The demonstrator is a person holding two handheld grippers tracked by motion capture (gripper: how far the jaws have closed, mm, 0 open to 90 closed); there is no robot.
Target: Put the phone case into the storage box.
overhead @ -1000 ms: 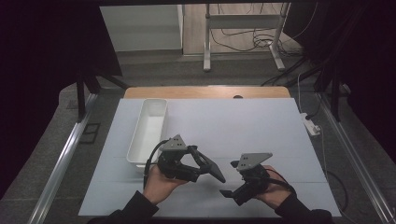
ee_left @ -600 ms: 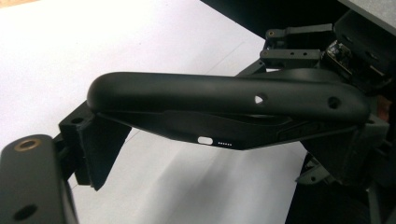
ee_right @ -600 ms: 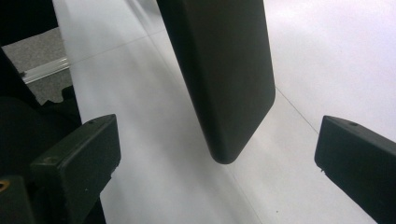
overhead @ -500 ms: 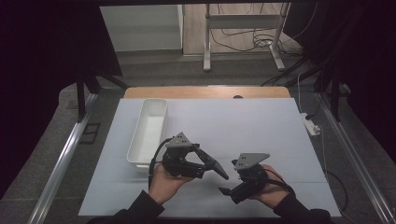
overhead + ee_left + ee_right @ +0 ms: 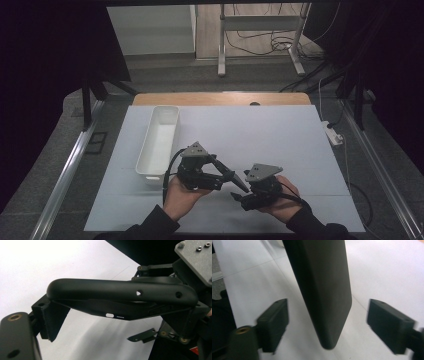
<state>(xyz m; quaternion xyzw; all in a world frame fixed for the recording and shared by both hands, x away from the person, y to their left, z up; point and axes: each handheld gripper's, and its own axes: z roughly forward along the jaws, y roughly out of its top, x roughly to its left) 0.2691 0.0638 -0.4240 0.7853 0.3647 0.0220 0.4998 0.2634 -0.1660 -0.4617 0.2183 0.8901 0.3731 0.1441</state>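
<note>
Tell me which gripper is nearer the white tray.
Left. The left gripper is just right of the white tray, clamped on a black phone case. The right gripper is farther right, open around the case's end.

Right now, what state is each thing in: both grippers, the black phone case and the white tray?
Left gripper: shut on the black phone case, off the table.
Black phone case: held at one end, its free end between the right gripper's jaws.
Right gripper: open, jaws apart on either side of the case, not touching it.
White tray: upright, looks empty.
</note>
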